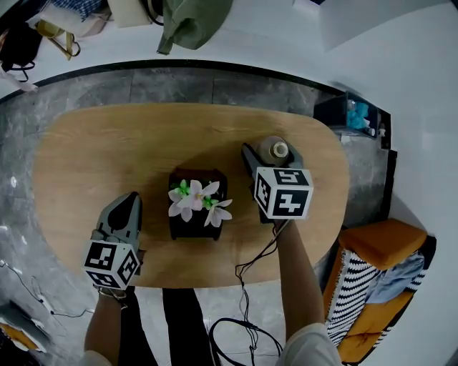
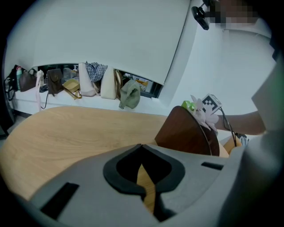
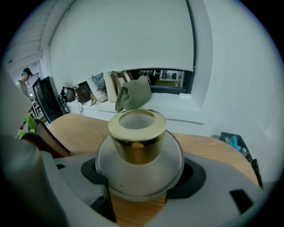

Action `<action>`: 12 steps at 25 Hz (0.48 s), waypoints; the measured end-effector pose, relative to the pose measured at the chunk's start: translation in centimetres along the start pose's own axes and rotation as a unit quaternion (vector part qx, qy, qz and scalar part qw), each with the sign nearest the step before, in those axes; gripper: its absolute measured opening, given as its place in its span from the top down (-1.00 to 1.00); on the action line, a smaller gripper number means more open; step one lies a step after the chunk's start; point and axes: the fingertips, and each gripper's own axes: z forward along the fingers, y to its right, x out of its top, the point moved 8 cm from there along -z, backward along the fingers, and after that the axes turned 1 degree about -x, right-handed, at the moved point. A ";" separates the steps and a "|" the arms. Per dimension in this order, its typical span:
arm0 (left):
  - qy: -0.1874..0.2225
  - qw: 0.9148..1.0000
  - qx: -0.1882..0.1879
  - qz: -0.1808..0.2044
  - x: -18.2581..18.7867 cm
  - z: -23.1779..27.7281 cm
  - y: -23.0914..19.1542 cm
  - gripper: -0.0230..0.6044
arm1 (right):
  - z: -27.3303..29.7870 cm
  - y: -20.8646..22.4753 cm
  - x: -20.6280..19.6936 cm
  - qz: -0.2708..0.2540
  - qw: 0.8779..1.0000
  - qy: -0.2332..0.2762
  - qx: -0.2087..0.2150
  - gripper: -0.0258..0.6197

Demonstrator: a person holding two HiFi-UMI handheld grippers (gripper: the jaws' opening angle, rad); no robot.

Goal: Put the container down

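A round frosted-glass container (image 3: 140,153) with a gold rim (image 3: 137,125) sits between the jaws of my right gripper (image 3: 143,179), which is shut on its belly. In the head view the container (image 1: 274,150) is over the right half of the oval wooden table (image 1: 93,157), with the right gripper (image 1: 272,156) behind its marker cube. Whether it touches the wood I cannot tell. My left gripper (image 1: 130,203) hangs over the table's front left, jaws shut on nothing. In the left gripper view its tips (image 2: 141,148) meet.
A dark box (image 1: 197,207) with white flowers (image 1: 195,200) stands mid-table between the grippers, also seen as the brown box (image 2: 188,133). Bags and a green cloth (image 1: 193,21) lie on the back ledge. A black crate (image 1: 354,114) and an orange cushion (image 1: 376,239) are at right.
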 end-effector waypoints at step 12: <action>-0.001 1.000 0.002 -0.004 -0.7 -0.3 0.0 0.90 | 0.9 -0.8 -1.0 -0.001 1.000 -0.004 -0.001 -0.17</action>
